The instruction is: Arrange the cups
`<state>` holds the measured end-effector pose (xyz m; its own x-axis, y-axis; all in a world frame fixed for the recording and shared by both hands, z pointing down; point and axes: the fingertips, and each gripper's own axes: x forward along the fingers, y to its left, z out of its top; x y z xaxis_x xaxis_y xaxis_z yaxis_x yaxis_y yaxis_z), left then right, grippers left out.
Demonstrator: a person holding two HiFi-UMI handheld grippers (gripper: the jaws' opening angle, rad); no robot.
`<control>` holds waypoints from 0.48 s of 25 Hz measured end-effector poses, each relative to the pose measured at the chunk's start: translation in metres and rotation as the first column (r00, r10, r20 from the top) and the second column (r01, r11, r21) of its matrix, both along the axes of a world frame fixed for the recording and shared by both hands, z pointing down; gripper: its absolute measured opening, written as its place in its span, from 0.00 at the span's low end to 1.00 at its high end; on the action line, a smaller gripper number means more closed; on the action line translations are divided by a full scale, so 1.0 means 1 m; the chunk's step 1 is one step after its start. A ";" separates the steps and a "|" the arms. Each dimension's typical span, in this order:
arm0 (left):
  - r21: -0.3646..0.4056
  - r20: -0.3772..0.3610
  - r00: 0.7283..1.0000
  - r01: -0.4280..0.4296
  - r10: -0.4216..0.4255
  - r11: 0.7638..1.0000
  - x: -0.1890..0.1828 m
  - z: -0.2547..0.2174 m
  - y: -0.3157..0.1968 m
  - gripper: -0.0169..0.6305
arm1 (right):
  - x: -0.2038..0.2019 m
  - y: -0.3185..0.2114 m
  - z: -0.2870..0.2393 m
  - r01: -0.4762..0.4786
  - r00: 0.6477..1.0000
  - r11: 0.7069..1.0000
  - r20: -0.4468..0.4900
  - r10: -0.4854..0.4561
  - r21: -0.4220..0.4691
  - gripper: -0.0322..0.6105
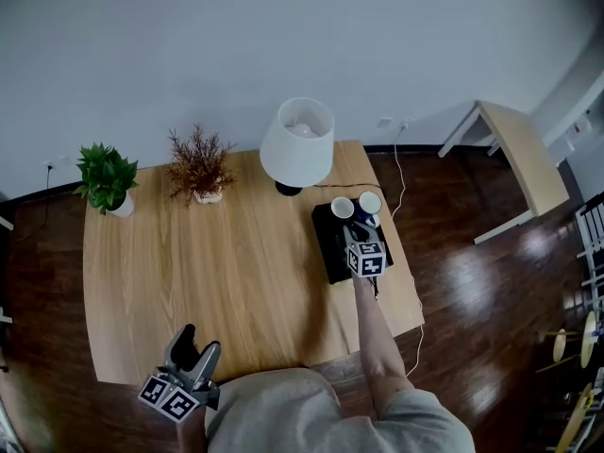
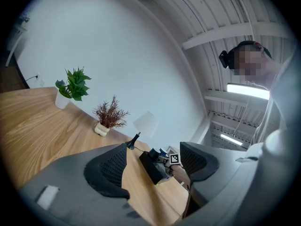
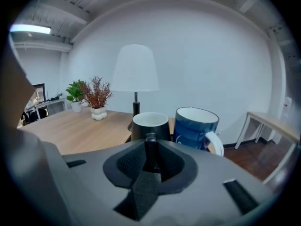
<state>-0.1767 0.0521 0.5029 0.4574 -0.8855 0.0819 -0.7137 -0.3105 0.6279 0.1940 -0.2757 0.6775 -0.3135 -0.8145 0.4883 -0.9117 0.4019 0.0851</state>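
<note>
We're clamping the right gripper (image 3: 151,149) shut on the black cup (image 3: 149,125) handle, at the table's 3 o'clock. The blue cup (image 3: 195,126) is crowding its 3 o'clock (close!), so we're planning a straight-up lift. The left gripper (image 1: 197,342) is gaping, empty.

1. We see soft, even, rather dim light in the head view, with pale glare patches on the glossy dark wooden floor (image 1: 481,286).
2. A bright white ceiling strip lamp (image 2: 248,91) glows in the left gripper view.
3. Both gripper views curve strongly toward black round edges, and their foregrounds look soft to us.
</note>
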 end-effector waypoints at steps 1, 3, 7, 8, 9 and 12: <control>-0.002 0.000 1.000 0.000 0.000 1.000 0.000 0.000 0.001 0.56 | 0.000 0.001 0.003 0.001 1.000 1.000 0.003 -0.001 -0.003 0.18; -0.004 0.001 1.000 -0.005 0.005 1.000 0.002 0.001 0.000 0.56 | 0.000 0.004 0.007 0.003 1.000 1.000 0.019 -0.003 -0.015 0.18; -0.002 0.001 1.000 -0.019 0.019 1.000 0.006 0.001 -0.003 0.56 | -0.002 0.004 0.008 0.015 1.000 0.999 0.017 -0.014 -0.037 0.18; -0.002 0.002 1.000 -0.021 0.021 1.000 0.007 0.001 -0.003 0.56 | -0.002 0.004 0.008 0.016 1.000 0.999 0.018 -0.015 -0.046 0.18; -0.002 0.002 1.000 -0.022 0.022 1.000 0.007 0.001 -0.003 0.56 | -0.003 0.004 0.008 0.018 1.000 0.998 0.023 -0.017 -0.056 0.18; -0.005 0.002 1.000 -0.027 0.027 1.000 0.009 0.000 -0.003 0.56 | -0.003 0.005 0.008 0.031 0.999 0.996 0.030 -0.028 -0.084 0.18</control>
